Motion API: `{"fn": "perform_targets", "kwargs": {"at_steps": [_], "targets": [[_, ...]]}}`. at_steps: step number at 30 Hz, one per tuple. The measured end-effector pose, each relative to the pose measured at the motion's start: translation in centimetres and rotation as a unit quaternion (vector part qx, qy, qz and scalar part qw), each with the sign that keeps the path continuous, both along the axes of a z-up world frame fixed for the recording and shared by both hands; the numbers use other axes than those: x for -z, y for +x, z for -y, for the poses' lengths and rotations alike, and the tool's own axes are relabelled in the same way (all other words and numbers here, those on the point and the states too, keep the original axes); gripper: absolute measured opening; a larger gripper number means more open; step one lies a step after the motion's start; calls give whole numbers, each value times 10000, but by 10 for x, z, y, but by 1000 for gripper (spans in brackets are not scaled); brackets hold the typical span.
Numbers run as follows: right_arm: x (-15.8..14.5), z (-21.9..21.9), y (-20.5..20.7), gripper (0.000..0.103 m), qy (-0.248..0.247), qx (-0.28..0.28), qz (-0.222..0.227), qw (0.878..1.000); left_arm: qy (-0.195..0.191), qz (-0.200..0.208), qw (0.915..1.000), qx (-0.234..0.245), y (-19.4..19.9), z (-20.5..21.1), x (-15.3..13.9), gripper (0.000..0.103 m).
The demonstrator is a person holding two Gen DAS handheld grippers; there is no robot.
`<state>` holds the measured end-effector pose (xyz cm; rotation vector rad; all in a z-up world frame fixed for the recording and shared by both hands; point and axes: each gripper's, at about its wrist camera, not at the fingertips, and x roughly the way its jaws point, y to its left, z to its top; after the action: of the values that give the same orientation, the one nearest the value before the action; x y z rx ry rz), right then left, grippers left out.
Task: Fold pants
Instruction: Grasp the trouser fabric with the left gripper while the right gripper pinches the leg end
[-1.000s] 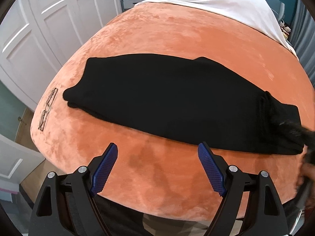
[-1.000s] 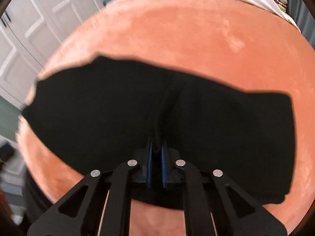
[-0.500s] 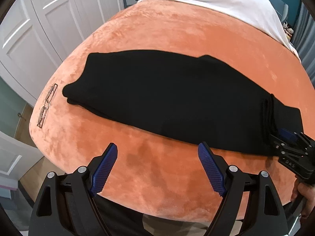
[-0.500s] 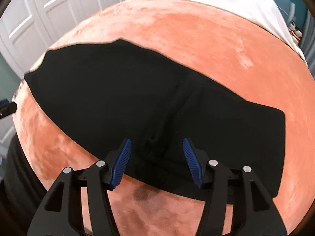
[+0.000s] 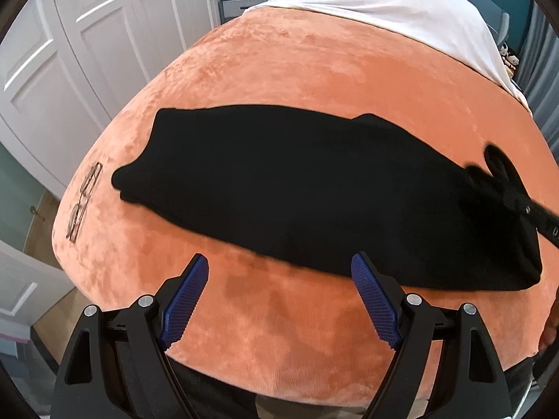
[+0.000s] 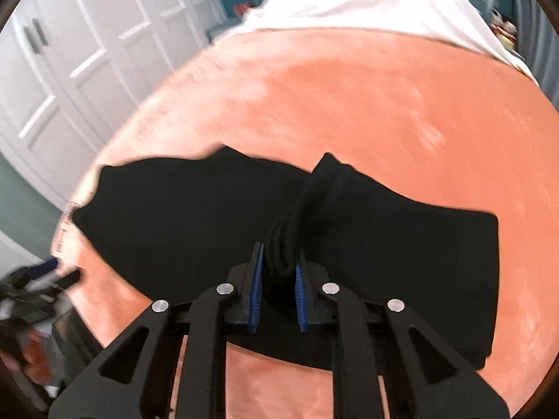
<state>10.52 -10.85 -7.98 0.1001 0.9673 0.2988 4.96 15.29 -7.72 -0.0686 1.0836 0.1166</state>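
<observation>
Pants (image 5: 314, 188), black and folded lengthwise, lie across the orange bed (image 5: 314, 70). Right claw (image 6: 277, 293) is clamped on a bunched fold at their near edge; left claw (image 5: 279, 300) hangs apart over bare blanket.

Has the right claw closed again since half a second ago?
Yes. The right claw, open above the black pants then, now pinches a bunched fold of them over the orange bed cover.

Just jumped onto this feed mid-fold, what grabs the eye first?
A long pair of black fabric pants lies stretched across the plush orange bed cover. The right gripper has its jaws shut on a bunched ridge of the pants, while the left gripper hangs open over the near edge. Thin wire-framed glasses lie at the cover's left edge.
</observation>
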Motion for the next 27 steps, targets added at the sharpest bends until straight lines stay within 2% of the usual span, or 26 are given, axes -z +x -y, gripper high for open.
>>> {"fn": "perform_targets", "kwargs": {"at_steps": [2, 3, 5, 6, 7, 8, 9, 10, 11, 12, 16, 17, 19, 22, 24, 27], "targets": [[0, -28, 5, 15, -55, -285, 2, 9996, -70, -2, 10000, -5, 3, -1, -1, 81], [13, -48, 12, 16, -202, -464, -84, 9987, -104, 7, 9999, -19, 3, -3, -3, 81], [51, -72, 23, 18, -425, -699, -525, 9953, -107, -1, 9999, -36, 3, -6, -4, 81], [80, -83, 30, 26, -554, -786, -887, 9914, -79, -11, 10000, -46, 3, -8, -4, 81], [93, -88, 29, 28, -623, -792, -890, 9909, -37, -35, 10000, -56, 3, -9, -4, 81], [90, -90, 24, 31, -653, -757, -667, 9928, 9, -59, 10000, -40, 3, -12, -4, 81], [77, -86, 17, 42, -414, -713, -574, 9949, 45, -42, 10000, -32, 2, -15, -5, 81], [68, -81, 12, 47, -184, -663, -536, 9962, 99, -11, 9999, -33, 2, -18, -4, 81], [50, -66, 2, 47, 191, -526, -361, 9978, 136, 8, 9999, -26, 1, -19, -3, 81], [38, -49, -7, 48, 330, -347, -217, 9986, 177, 10, 9998, 2, 2, -20, -1, 81], [16, 44, -35, 70, 408, 828, -12, 9957, 93, -38, 9998, 145, 11, -8, 3, 81], [17, 68, -42, 71, 364, 1115, -60, 9931, -32, -16, 9997, 255, 15, 2, 1, 81], [25, 120, -54, 71, 317, 1696, -311, 9845, -286, -22, 9987, 412, 26, 18, 3, 84], [45, 174, -58, 71, 644, 2281, -679, 9691, -795, -404, 9948, 493, 57, 44, 20, 86], [60, 189, -59, 74, 986, 2445, -813, 9612, -878, -464, 9942, 416, 77, 60, 30, 86], [79, 197, -52, 75, 1428, 2439, -941, 9546, -688, -589, 9947, 482, 101, 84, 50, 85]]}}
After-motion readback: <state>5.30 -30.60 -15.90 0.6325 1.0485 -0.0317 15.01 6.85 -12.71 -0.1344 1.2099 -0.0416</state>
